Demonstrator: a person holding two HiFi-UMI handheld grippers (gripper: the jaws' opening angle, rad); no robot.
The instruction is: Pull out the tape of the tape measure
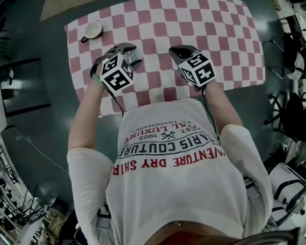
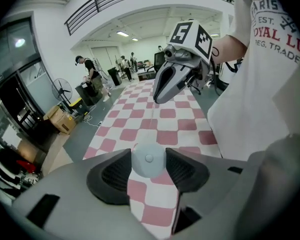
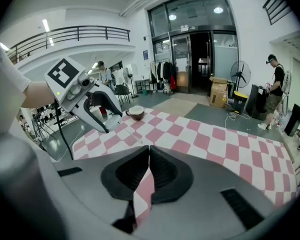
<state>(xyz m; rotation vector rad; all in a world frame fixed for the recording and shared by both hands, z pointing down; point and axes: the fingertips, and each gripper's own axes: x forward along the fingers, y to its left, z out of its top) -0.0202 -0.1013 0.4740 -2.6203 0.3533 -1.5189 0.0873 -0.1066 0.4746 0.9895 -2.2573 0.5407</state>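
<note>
Closest to me, my left claw [image 1: 128, 50] stood fairly wide, its dark ribbed pads pressed on either side of the small round pale-grey tape measure [image 2: 149, 159], a smooth plastic disc with a little button at its centre, held above the desk. My right claw [image 3: 149, 154] was pinched almost flat, its two black pads together. A thin pale tape [image 2: 152, 124] ran from the disc straight across to the right claw's tips, so I took that claw to be nipping the tape's end, though the strip was too fine to see clearly there. The two claws faced each other near my edge of the desk, each carrying its cube of black-and-white square markers.

Under them lay the desk's red-and-white chequered cloth [image 1: 219, 40], flat and matte, covering the whole rectangular top. At the far left corner sat a round cup on a saucer [image 1: 93, 30], well apart from both claws.

Around the desk spread a smooth, dark grey floor [image 1: 51, 86] with a slight sheen. Further out stood brown cardboard boxes [image 2: 60, 119], a round standing fan [image 3: 238, 74] and tall glass doors in dark frames [image 3: 200, 49]. A railed balcony [image 3: 75, 31] ran along the white wall above, and a person in dark clothes [image 3: 275, 91] stood by a bench at the far side.
</note>
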